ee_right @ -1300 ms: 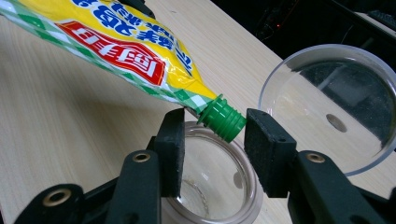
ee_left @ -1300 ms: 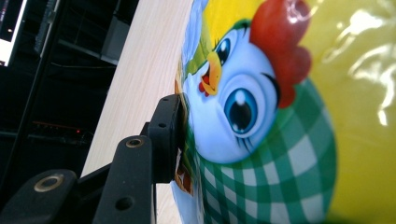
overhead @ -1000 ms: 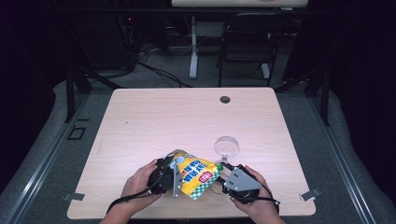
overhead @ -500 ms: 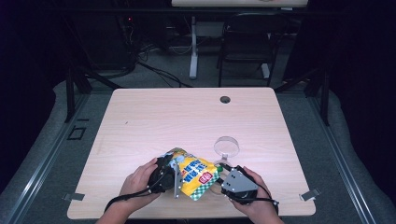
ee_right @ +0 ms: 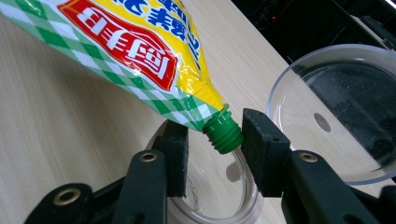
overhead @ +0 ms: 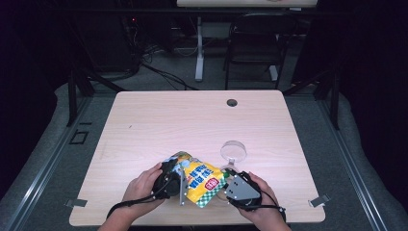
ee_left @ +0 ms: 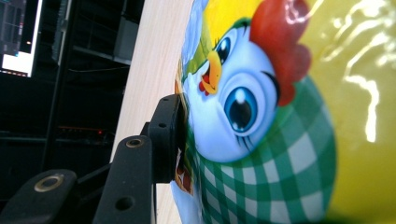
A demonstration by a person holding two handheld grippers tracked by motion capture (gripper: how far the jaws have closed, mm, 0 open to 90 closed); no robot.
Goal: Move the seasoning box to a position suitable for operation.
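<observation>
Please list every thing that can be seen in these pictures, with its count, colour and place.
Pouch: one, yellow with green check, near edge of table, between the grippers.
Spout: one, green, on the pouch, between the right jaws.
Dishes: two, clear, right of the pouch.
Table: one, light wood.
Chair: one, dark, behind the table.
Left gripper: one, black, shut on the pouch.
Right gripper: one, black, open around the spout.
Hands: two, one on each gripper.
</observation>
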